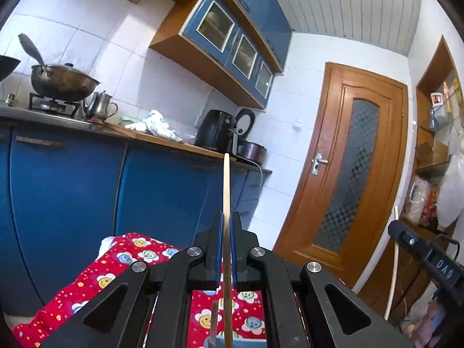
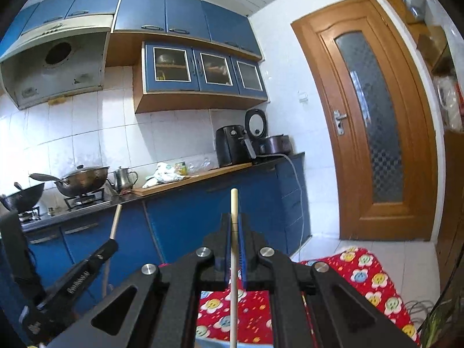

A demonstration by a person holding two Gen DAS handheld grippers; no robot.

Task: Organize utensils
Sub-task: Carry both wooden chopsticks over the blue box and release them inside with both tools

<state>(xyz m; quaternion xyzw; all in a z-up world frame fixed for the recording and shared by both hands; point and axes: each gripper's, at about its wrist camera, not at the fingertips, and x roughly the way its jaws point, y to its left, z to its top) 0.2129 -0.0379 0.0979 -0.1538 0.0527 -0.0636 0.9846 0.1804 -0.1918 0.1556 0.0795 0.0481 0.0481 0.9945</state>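
wooden chopstick (another) between closed fingers

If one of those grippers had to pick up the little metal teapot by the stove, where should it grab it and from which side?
Best guess: the loop handle. The teapot stands upright on the counter beside the wok, its handle sticking out on the side away from the wok and its spout towards it. A gripper could come in level from the handle side and pinch the loop. The round, shiny body looks slippery.
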